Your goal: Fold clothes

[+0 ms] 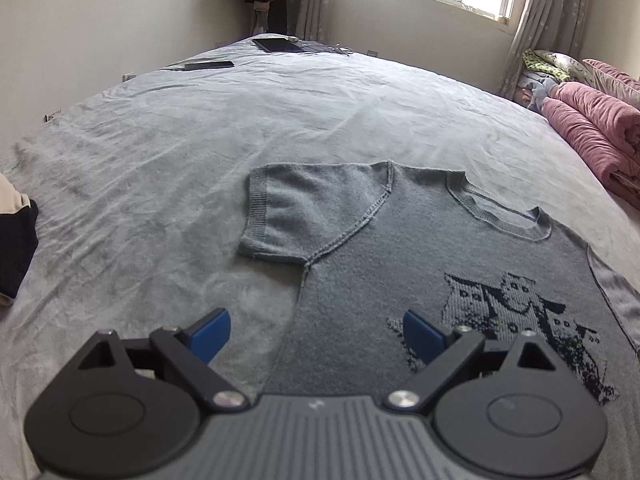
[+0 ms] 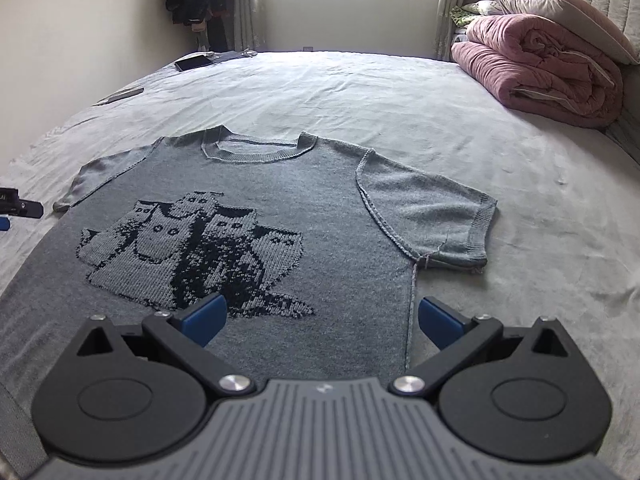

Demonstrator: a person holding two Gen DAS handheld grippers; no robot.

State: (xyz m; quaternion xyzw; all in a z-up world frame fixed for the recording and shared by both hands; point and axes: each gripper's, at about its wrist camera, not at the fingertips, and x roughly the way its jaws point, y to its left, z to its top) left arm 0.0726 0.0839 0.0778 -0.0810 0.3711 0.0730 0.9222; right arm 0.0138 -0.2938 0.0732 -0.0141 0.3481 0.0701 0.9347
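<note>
A grey short-sleeved knit top [image 1: 380, 264] [image 2: 280, 184] with a dark cat pattern [image 2: 196, 248] lies flat on the bed, collar [image 2: 258, 148] toward the window. My left gripper [image 1: 316, 334] hovers open over the top's left side seam, below the left sleeve [image 1: 280, 216]. My right gripper [image 2: 322, 320] is open above the right side seam, below the right sleeve [image 2: 432, 216]. Nothing sits between either pair of blue fingers. The left gripper's tip shows at the left edge of the right wrist view [image 2: 16, 208].
The grey bed sheet [image 1: 200, 128] [image 2: 400, 96] stretches around the top. A rolled pink quilt [image 2: 540, 68] [image 1: 592, 136] and pillows lie at the right. A tablet [image 1: 280, 45] and a dark flat device [image 1: 208, 65] rest at the far end. Dark folded clothing [image 1: 16, 248] lies at the left.
</note>
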